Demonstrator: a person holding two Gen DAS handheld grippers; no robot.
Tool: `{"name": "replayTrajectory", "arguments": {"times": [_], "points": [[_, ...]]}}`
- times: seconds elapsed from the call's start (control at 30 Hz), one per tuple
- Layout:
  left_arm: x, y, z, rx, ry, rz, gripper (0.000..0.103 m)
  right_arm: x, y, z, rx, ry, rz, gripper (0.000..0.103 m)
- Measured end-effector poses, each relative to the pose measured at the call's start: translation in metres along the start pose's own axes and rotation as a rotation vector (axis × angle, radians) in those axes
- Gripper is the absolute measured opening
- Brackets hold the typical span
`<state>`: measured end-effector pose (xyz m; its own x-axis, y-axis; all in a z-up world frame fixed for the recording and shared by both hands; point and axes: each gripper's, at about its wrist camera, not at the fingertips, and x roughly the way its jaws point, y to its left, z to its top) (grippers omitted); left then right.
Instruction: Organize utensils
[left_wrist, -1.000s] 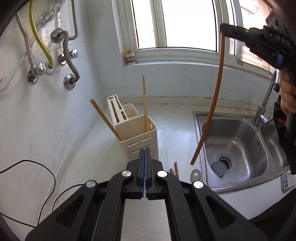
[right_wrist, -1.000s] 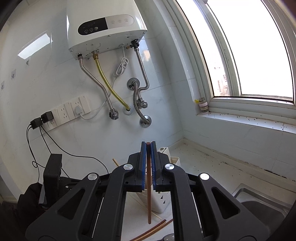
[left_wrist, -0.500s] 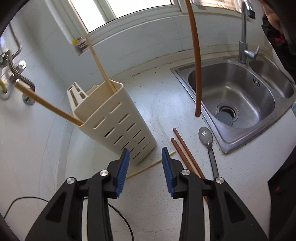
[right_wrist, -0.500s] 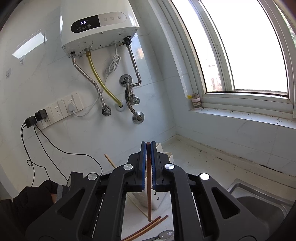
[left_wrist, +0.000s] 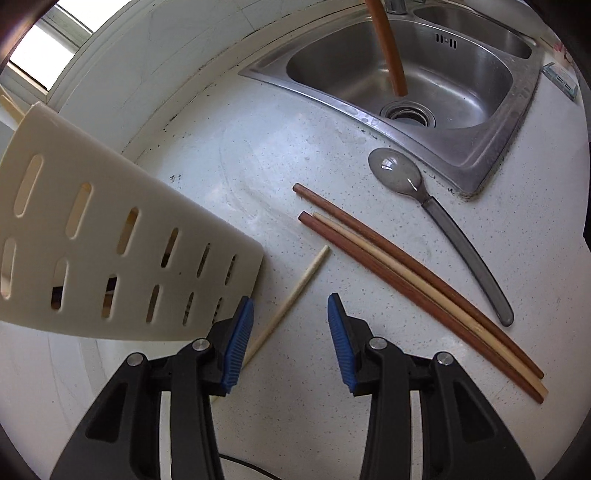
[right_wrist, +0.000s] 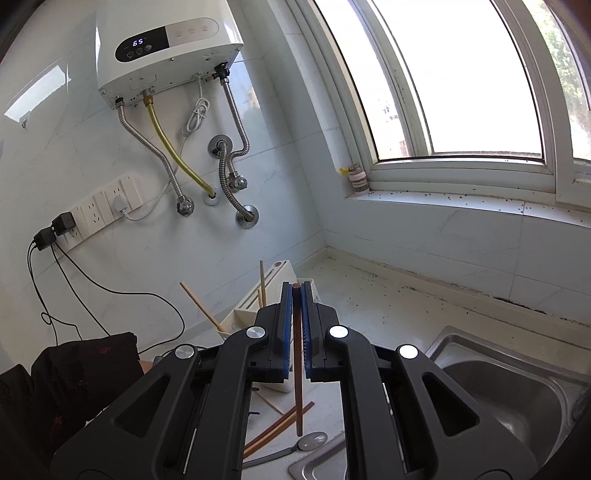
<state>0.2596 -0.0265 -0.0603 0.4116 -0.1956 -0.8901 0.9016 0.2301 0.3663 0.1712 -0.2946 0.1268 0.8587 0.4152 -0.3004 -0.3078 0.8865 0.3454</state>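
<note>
R tongs grip brown chopstick

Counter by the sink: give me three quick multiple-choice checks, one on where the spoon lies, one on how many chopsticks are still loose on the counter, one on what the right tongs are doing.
1. Where does the grey spoon lie?
A. inside the sink basin
B. on the counter between the sink and the loose chopsticks
C. in the white holder

2. How many chopsticks lie loose on the counter?
A. two
B. four
C. six

3. What state are the right tongs in?
A. shut on a brown chopstick
B. wide open and empty
C. shut on the spoon

Answers:
1 B: its bowl sits just off the rim of the sink, with the chopsticks on its other side.
2 B: two brown ones, one pale one between them, and one pale one apart near the utensil holder.
3 A: the brown chopstick hangs down between the pressed blue pads.
</note>
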Motion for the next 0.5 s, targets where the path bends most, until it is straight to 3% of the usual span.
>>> {"name": "replayTrajectory", "arguments": {"times": [0.17, 0.3, 0.5], "points": [[0.011, 0.006, 0.003, 0.055, 0.041, -0.055, 0.041, -0.005, -0.008, -0.005, 0.014, 0.005, -0.015, 0.005], [0.016, 0.010, 0.003, 0.094, 0.039, -0.092, 0.030, -0.007, -0.012, -0.010, 0.027, 0.017, -0.026, 0.005], [0.022, 0.019, 0.008, 0.097, 0.048, -0.151, 0.022, -0.005, -0.014, -0.015, 0.034, 0.040, -0.028, 0.005]]}}
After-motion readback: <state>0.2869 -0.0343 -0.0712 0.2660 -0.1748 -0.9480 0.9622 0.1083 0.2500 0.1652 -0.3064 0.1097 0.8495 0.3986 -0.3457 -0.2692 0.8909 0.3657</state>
